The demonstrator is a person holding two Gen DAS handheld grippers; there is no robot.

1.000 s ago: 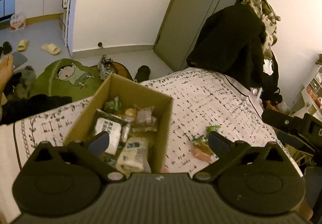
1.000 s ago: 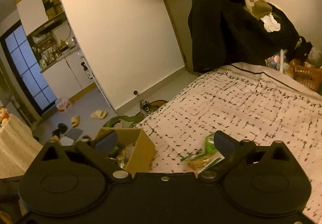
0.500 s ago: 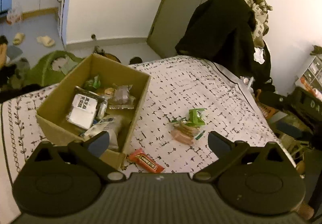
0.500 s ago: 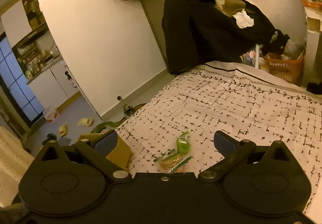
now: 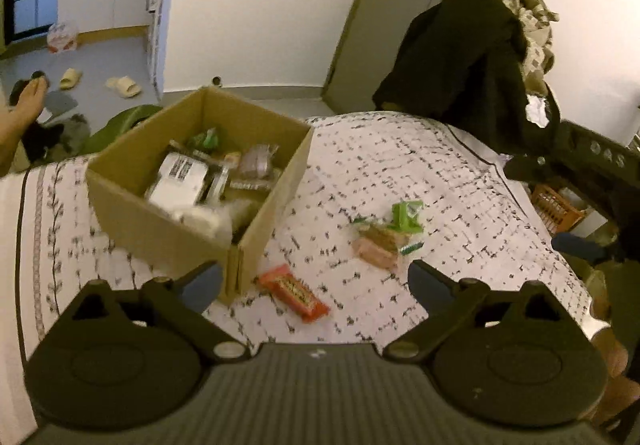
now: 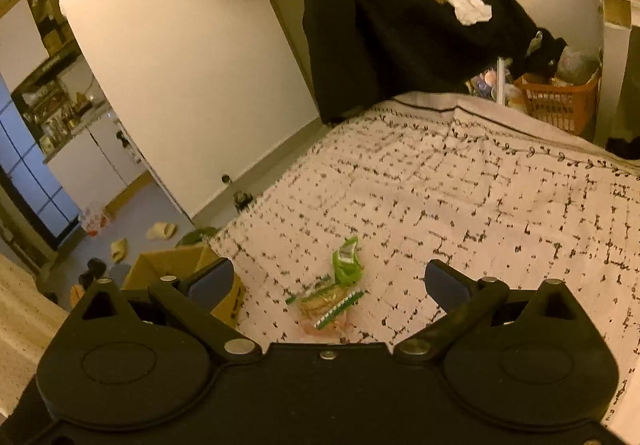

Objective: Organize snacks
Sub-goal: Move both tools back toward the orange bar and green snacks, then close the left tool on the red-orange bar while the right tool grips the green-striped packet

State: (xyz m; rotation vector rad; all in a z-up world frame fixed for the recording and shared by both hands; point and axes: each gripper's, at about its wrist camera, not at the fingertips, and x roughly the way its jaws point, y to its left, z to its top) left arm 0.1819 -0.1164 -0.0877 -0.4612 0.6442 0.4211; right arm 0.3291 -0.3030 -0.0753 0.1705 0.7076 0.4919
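Note:
A cardboard box [image 5: 152, 221] holding several snack packets stands on the patterned bedspread [image 5: 400, 165]. To its right lie an orange-red bar [image 5: 294, 293], a small pile of biscuit packets [image 5: 380, 245] and a green packet [image 5: 406, 215]. My left gripper [image 5: 314, 281] is open and empty, above the bar. My right gripper [image 6: 328, 281] is open and empty, above the same pile [image 6: 328, 303] and green packet [image 6: 346, 261]; the box corner [image 6: 168, 265] shows at its left.
A dark coat [image 5: 460, 69] hangs over a rack beyond the bed's far end. An orange basket [image 6: 556, 101] stands on the floor at the right. Slippers [image 5: 124, 85] and a green rug [image 5: 124, 125] lie on the floor past the box.
My left gripper has drawn back from over the box, and the orange-red bar has come into view. My right gripper has shifted right, toward the loose packets.

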